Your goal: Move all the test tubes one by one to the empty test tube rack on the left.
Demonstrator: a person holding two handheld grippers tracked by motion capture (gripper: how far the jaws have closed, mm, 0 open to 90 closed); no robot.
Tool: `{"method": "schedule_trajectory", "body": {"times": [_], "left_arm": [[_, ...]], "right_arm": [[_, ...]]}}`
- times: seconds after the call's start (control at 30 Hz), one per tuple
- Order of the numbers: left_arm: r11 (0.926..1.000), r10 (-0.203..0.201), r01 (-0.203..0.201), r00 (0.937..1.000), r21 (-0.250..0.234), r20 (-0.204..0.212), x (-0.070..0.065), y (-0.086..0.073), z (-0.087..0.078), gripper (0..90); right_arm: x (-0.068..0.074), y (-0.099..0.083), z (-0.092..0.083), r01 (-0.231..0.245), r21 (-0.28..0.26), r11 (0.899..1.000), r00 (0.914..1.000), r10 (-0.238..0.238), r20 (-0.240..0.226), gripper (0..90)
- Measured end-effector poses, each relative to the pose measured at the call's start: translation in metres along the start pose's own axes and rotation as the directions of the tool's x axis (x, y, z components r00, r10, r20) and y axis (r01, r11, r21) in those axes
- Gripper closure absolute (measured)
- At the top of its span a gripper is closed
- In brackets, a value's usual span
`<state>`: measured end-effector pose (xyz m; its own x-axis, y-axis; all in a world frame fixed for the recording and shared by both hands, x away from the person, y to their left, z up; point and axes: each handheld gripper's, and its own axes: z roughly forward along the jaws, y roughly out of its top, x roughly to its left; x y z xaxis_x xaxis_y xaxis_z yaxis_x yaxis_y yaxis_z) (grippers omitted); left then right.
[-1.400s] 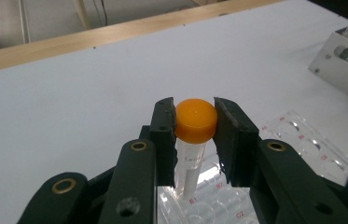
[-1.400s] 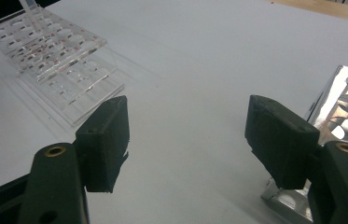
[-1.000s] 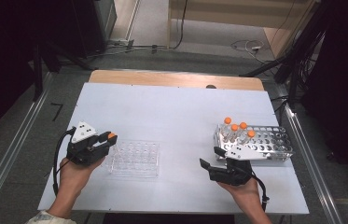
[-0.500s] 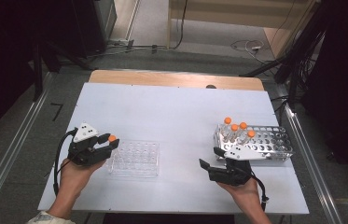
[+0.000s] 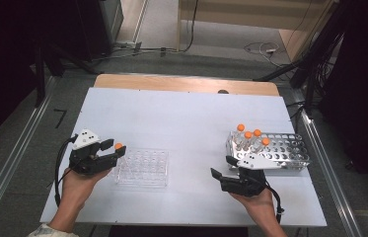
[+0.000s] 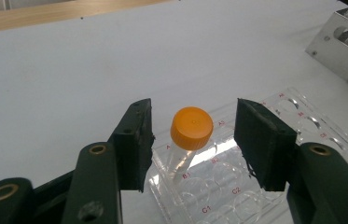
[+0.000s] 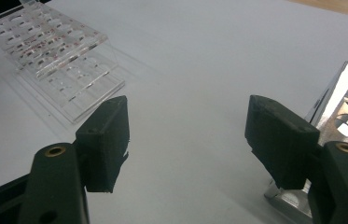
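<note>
— What can't you make out from your end?

— On the left gripper view, the lower half of the clear tube with the orange screw cap [image 6: 191,128] blurs into the clear plastic well rack [image 6: 218,186], so I can't say how deep it sits; the rack's near rows are cut off by the bottom edge. From the high view the tube is little more than an orange dot [image 5: 118,146] at the rack's left edge [image 5: 142,168]. The perforated metal tube rack [image 5: 275,148] is clipped at the corner of both gripper views.

— And against a second ago?

— My left gripper [image 5: 108,149] was clamped on that tube; its jaws have just been opening. The tube now stands between them in a corner hole near the A and B1 labels, with a gap on each side of the cap, so I hold nothing. Neither hand has shifted.

— The other side?

— My right gripper [image 5: 223,167] sits wide apart and empty over the white surface [image 5: 181,113], just beside the metal rack's near corner, same as before. 3 more orange-capped tubes [image 5: 250,134] stand in that rack's left end.

— Anything in the way?

— Nothing between the 2 racks. A wooden strip [image 5: 181,84] runs along the far edge.
</note>
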<state>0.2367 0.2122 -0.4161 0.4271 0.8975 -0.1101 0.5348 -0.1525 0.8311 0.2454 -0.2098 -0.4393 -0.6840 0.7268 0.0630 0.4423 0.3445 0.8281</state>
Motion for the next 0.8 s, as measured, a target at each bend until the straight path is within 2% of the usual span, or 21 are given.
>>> {"method": "schedule_trajectory", "body": {"times": [0.17,0.27,0.47,0.8], "left_arm": [[0.9988,-0.023,0.024,0.9997,-0.044,0.003,-0.002,0.002,-0.004,36.2],[0.9982,-0.03,0.031,0.9995,-0.052,0.007,-0.004,0.003,-0.005,28.2],[0.9984,-0.018,0.02,0.9994,-0.053,0.029,-0.01,0.004,-0.003,23.5],[0.9973,0.011,-0.005,0.9974,-0.073,0.071,-0.024,0.005,-0.003,23.4]], "right_arm": [[-0.002,0.0,-0.003,-0.006,-0.01,1.0,1.0,0.006,0.007,29.2],[-0.004,0.0,-0.006,-0.011,-0.014,1.0,0.9998,0.011,0.015,29.2],[-0.015,-0.001,-0.016,-0.035,-0.035,0.999,0.9983,0.037,0.045,29.2],[-0.035,-0.004,-0.034,-0.069,-0.065,0.995,0.9902,0.076,0.117,29.2]]}}
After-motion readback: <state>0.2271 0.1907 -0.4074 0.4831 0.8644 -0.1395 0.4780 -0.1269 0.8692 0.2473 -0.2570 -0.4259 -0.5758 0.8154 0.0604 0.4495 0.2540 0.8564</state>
